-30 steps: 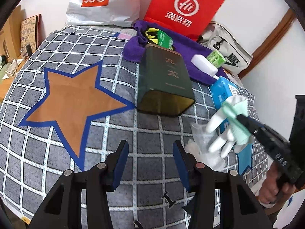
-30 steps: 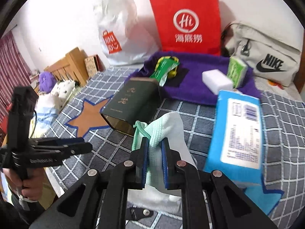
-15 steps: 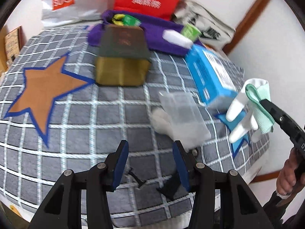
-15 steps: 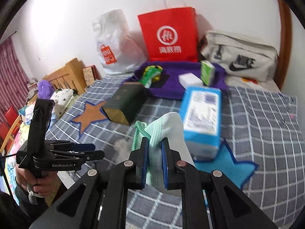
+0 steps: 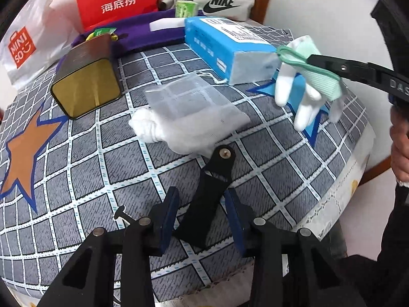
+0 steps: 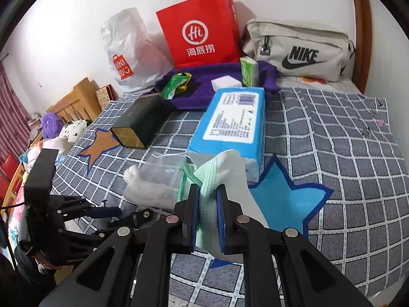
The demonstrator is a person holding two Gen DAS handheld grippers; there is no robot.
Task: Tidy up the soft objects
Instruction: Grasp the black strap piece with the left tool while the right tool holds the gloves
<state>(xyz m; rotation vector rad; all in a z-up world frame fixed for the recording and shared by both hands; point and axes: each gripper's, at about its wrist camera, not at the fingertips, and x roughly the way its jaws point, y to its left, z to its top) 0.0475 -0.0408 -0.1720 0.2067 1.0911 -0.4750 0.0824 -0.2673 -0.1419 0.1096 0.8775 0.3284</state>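
Observation:
My right gripper (image 6: 207, 204) is shut on the green cuff of a white glove (image 6: 225, 168), which hangs in the air above the bed; the glove also shows in the left wrist view (image 5: 304, 87) at the right. A second white glove (image 5: 147, 125) lies on the checked bedspread, partly under a clear mesh pouch (image 5: 194, 102). My left gripper (image 5: 202, 215) is open, low over the bed's near edge, with a black clip (image 5: 212, 199) lying between its fingers. The clip is not gripped.
A blue tissue pack (image 5: 225, 43) and a dark tin box (image 5: 87, 81) lie on the bedspread (image 5: 76, 179). A purple towel (image 6: 219, 76) with small items, a red bag (image 6: 202, 30), a white Miniso bag (image 6: 127, 58) and a Nike bag (image 6: 299, 48) stand at the back wall.
My left gripper has swung right and moved down to the black clip near the bed's edge. My right gripper still holds the glove and has pulled back a little.

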